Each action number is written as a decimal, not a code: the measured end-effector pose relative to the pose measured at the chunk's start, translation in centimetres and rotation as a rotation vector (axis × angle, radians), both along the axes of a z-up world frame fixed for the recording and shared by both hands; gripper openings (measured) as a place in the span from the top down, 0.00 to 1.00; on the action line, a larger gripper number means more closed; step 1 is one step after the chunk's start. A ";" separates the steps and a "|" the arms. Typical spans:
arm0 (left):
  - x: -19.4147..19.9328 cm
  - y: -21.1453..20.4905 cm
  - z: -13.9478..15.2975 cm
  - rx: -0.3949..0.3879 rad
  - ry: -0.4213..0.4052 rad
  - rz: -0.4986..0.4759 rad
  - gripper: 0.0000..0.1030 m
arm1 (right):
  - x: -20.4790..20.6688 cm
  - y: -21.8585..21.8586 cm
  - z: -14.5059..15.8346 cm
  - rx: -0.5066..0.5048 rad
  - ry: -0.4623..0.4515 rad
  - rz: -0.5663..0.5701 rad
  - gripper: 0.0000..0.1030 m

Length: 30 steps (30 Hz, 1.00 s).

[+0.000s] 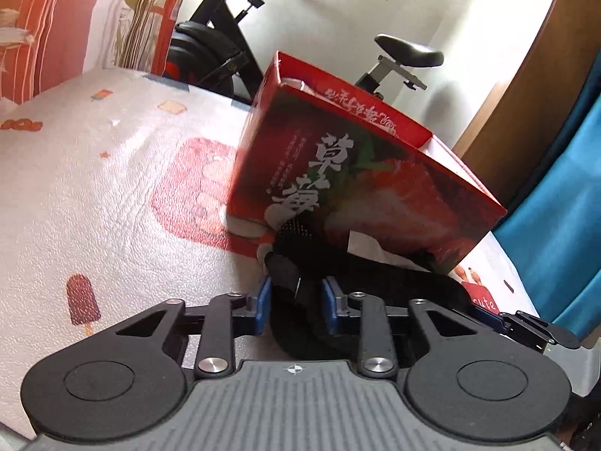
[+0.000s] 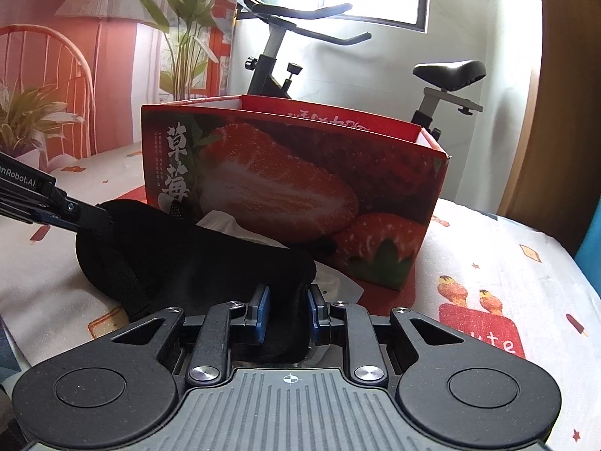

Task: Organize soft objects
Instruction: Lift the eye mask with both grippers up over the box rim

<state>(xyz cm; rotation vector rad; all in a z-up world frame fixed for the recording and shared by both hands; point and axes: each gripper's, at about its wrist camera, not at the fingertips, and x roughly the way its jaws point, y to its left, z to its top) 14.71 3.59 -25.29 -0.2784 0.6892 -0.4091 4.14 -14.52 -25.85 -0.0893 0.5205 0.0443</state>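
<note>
A black padded eye mask [image 2: 195, 259] with a strap lies just in front of a red strawberry-print box [image 2: 293, 188]. My right gripper [image 2: 288, 312] is shut on the mask's right end. My left gripper [image 1: 295, 302] is shut on the mask's other end [image 1: 300, 263]; its fingers show at the left in the right wrist view [image 2: 75, 214]. The box [image 1: 357, 173] is open at the top and stands close behind the mask. A white tissue [image 2: 225, 225] shows between mask and box.
Everything rests on a bed with a white cartoon-print sheet [image 1: 112, 195]. A black exercise bike [image 2: 285, 56] stands behind the bed. A blue curtain [image 1: 563, 225] hangs at the right. A wooden door [image 2: 563, 112] stands at the far right.
</note>
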 end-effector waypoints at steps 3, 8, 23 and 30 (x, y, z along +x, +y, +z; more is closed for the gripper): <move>0.1 -0.4 -0.3 0.043 0.008 0.004 0.89 | -0.1 0.1 0.1 -0.002 0.000 0.005 0.81; 0.1 0.1 -0.4 0.037 -0.004 0.022 0.92 | -0.2 0.0 0.2 0.005 0.003 0.010 0.82; -2.7 -0.1 6.0 0.075 -0.239 0.028 0.93 | -1.4 0.1 3.9 0.044 -0.099 0.048 0.89; -3.6 -0.5 10.2 0.064 -0.358 0.038 0.93 | -1.8 -0.1 8.2 0.045 -0.201 0.055 0.90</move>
